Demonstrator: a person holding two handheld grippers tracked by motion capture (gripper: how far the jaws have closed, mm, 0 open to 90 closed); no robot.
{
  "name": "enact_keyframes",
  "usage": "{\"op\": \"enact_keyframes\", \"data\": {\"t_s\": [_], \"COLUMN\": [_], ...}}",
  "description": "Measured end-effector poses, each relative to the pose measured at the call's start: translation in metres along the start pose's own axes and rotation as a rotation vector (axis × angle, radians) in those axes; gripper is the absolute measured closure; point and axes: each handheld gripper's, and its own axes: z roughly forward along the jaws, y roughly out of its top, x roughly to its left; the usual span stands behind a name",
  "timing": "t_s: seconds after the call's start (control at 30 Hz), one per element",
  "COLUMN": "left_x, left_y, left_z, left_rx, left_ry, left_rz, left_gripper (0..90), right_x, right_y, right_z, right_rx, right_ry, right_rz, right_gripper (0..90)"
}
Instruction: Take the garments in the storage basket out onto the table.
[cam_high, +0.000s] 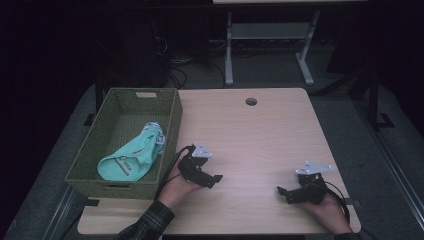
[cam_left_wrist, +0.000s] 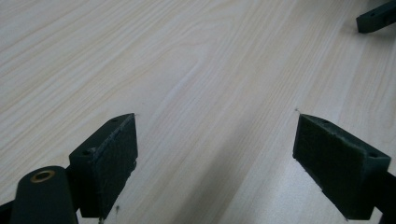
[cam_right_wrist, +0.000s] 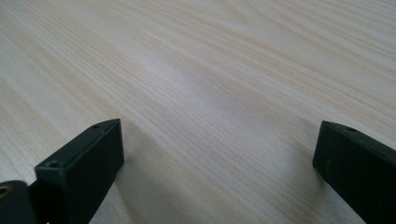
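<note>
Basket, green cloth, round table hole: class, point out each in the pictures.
basket (cam_high: 171, 122), high view, its right wall.
green cloth (cam_high: 131, 159), high view, middle of the fabric.
round table hole (cam_high: 251, 101), high view, its centre.

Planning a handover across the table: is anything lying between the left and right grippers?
No. Bare wood tabletop separates the left gripper from the right gripper in the high view.
</note>
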Motion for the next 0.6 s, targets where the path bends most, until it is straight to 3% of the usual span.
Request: {"op": "enact_keyframes", "data": {"t_s": [0.6], "left_x": [0.0012], "left_y": [0.0056], "left_z": [-0.0059], "left_rx": [0.001], "left_ry": [0.002], "left_rz": [0.01], "left_gripper": [13.3], "right_x": [0.0], "right_y": [0.0], "right_z": [0.0], "right_rx": [0.0], "right_ry": [0.0], "right_rz": [0.0], "right_gripper": [1.4]}}
